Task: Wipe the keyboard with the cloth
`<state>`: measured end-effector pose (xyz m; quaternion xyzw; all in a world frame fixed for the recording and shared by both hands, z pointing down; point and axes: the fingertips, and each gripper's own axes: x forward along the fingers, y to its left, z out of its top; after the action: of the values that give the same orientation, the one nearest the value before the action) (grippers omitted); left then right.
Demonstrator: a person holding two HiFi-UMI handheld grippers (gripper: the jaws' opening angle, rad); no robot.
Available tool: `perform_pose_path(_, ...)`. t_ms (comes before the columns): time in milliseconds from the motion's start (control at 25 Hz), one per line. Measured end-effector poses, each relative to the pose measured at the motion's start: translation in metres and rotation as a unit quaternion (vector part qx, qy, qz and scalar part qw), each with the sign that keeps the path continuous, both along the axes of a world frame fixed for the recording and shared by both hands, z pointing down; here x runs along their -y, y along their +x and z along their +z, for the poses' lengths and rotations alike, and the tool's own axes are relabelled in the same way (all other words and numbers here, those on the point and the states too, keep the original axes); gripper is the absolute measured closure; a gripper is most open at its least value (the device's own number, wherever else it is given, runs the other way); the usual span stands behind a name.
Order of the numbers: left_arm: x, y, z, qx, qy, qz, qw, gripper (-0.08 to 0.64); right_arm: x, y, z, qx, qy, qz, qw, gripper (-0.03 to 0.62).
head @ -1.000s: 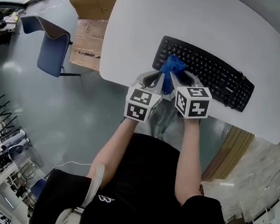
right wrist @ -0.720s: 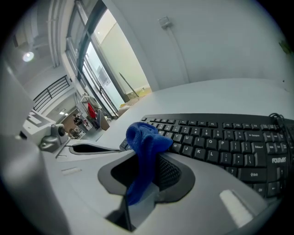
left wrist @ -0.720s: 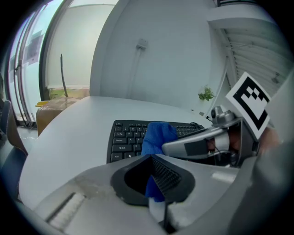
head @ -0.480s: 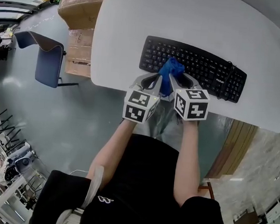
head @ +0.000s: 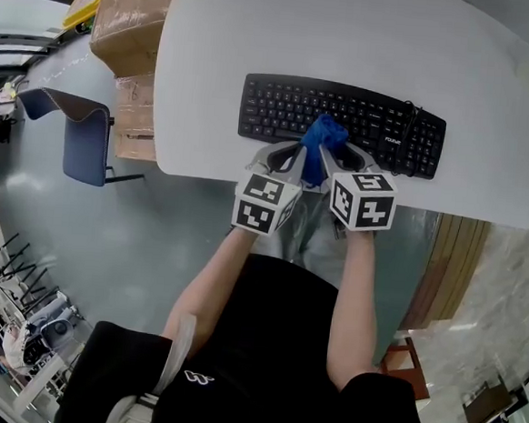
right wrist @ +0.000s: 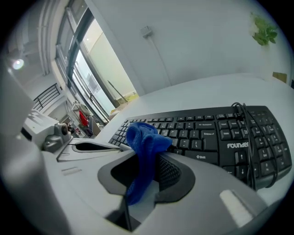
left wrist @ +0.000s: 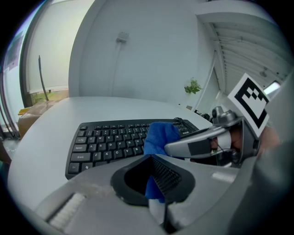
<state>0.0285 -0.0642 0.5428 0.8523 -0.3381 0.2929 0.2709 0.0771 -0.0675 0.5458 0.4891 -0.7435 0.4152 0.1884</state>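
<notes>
- Keyboard (head: 342, 125) lies on the white tabletop (head: 260, 32) close to its near edge, with its long axis running along that edge from left to right.
- My left tool (head: 293, 155) and right tool (head: 340, 157) sit side by side at the near edge, both aimed across the keyboard's short side.
- Each tool is clamped tight on the blue cloth (head: 320, 145). A fold runs down between each pair of jaws, and the bunched top stands up ahead of them.
- That bunch hangs over the near rows of keys, about midway along the keyboard. I cannot tell whether it is pressing on the keys.
- Keys lie straight ahead of both tools and out to either side, so I judge the wipe must travel sideways along the long axis. Neither tool is clearly nearer.
- A black cable (right wrist: 243, 121) is draped over the keys towards the right end, and I think it could snag the cloth there.
- White print on the keyboard reads "FOUNDER" beside the arrow keys. "Shift" is legible on a nearby key.
</notes>
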Motion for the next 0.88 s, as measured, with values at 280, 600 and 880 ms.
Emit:
perform_pose_path(280, -0.006, 0.032, 0.000, -0.003, -0.002, 0.029, 0.9996, 0.561, -0.009, 0.032, -0.002, -0.013, 0.001, 0.021, 1.000, 0.491)
perform_pose_path(600, -0.013, 0.069, 0.000, -0.007, -0.003, 0.055, 0.9984, 0.561, -0.017, 0.076, -0.008, -0.036, 0.010, 0.047, 0.998, 0.491)
perform_pose_path(880, -0.015, 0.101, -0.003, -0.015, -0.004, 0.078, 0.9968, 0.561, -0.022, 0.104, -0.018, -0.037, 0.023, 0.058, 0.997, 0.491)
